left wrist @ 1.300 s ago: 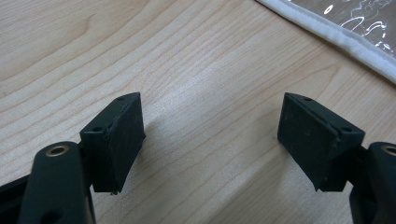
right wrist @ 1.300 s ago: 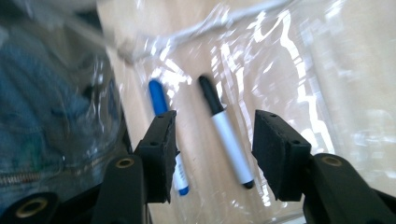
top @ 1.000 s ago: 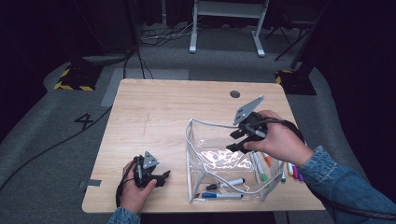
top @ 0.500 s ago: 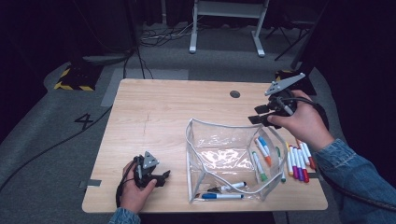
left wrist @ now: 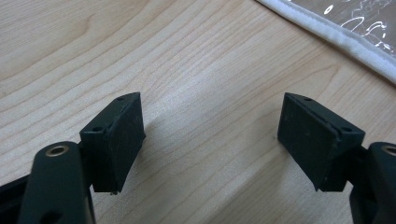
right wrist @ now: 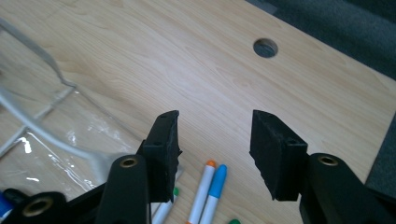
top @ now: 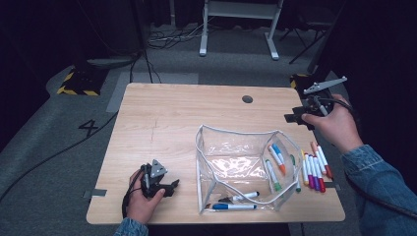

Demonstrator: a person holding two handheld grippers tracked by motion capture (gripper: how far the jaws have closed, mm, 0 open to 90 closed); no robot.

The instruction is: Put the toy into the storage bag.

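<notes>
A clear plastic pouch (top: pixel 231 132) with white trim stands open on the wooden table (top: pixel 172 113). Inside it lie orange, blue and green markers (top: pixel 275 160), with a black and a blue marker (top: pixel 235 201) at its front. More markers (top: pixel 314 167) lie in a row on the table to its right. My left gripper (top: pixel 172 186) rests near the table's front left, left of the pouch, open with bare wood between its jaws (left wrist: pixel 212 135). My right gripper (top: pixel 291 118) hangs above the table's right edge, open and empty (right wrist: pixel 215 149), over the orange-capped and blue-capped markers (right wrist: pixel 210 186).
A round cable hole (top: pixel 247 99) sits in the table near its back edge. The pouch's white trim (left wrist: pixel 336 32) runs just ahead of my left gripper. Cables and a white stand (top: pixel 236 24) are on the floor behind the table.
My right gripper has moved from over the pouch's right side out to the table's right edge. The left gripper has stayed put.
</notes>
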